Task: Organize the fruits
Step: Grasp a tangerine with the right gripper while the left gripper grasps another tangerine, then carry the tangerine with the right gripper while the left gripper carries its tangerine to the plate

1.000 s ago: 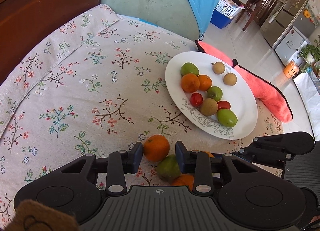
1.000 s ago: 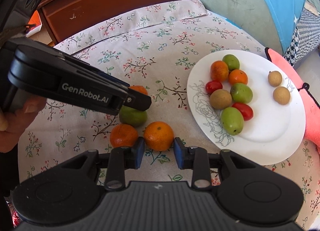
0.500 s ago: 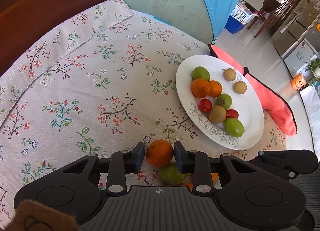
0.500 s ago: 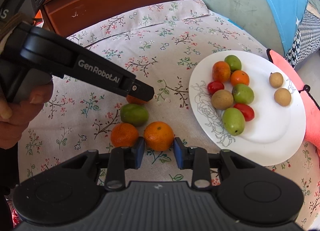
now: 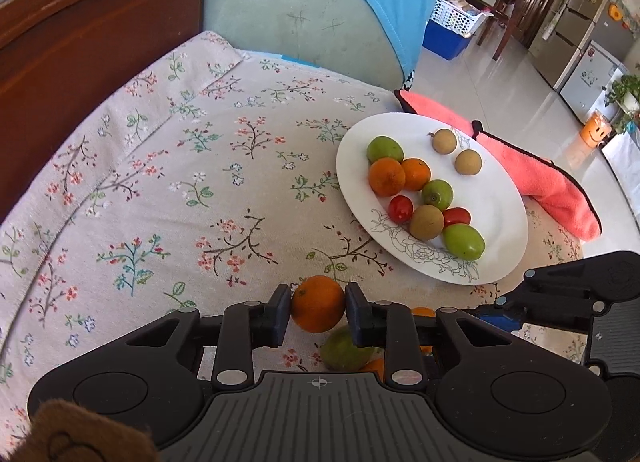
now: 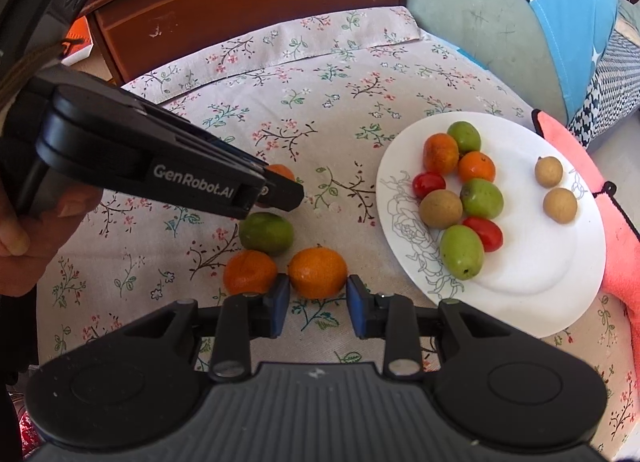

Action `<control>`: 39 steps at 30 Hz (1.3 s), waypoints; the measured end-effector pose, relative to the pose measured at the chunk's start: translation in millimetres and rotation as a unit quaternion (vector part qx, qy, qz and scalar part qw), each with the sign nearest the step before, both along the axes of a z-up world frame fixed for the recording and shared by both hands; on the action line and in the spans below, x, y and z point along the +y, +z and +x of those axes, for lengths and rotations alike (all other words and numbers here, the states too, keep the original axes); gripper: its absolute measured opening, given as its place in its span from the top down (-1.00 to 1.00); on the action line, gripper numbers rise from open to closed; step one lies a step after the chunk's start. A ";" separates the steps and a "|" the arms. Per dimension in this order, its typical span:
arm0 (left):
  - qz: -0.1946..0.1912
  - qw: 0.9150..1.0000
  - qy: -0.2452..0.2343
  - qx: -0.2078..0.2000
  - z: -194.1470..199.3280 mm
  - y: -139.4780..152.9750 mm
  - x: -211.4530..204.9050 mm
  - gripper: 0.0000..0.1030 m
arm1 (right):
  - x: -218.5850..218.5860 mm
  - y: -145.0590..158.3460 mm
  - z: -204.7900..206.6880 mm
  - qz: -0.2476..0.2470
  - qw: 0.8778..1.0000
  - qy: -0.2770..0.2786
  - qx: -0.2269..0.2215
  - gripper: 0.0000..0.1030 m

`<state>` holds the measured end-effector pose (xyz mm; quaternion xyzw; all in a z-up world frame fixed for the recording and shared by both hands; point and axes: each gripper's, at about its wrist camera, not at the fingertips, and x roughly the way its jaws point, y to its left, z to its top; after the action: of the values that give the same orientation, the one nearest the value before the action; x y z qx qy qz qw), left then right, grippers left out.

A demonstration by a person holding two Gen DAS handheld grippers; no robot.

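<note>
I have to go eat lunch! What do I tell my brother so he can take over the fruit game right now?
Left gripper: jaws shut on the far orange.
Right gripper: jaws open, one on each side of the near orange, not squeezing yet.
On the cloth: a green fruit and a third orange, beside the near orange.
Done: ten fruits are on the plate.
Left: probably put these four on the plate too, starting with the far orange.
</note>
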<state>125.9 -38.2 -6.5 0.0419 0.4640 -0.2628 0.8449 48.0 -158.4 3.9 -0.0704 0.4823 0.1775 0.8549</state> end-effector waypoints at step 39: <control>0.037 0.991 -0.053 -0.116 -3.0 23.4 -37.6 0.48 | -42.5 32.4 12.1 0.003 0.997 -0.059 -0.057 0.39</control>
<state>122.8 -75.8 16.9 0.1281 0.3691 -0.2829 0.8760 60.1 -200.9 36.3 -0.0491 0.4356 0.1234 0.8903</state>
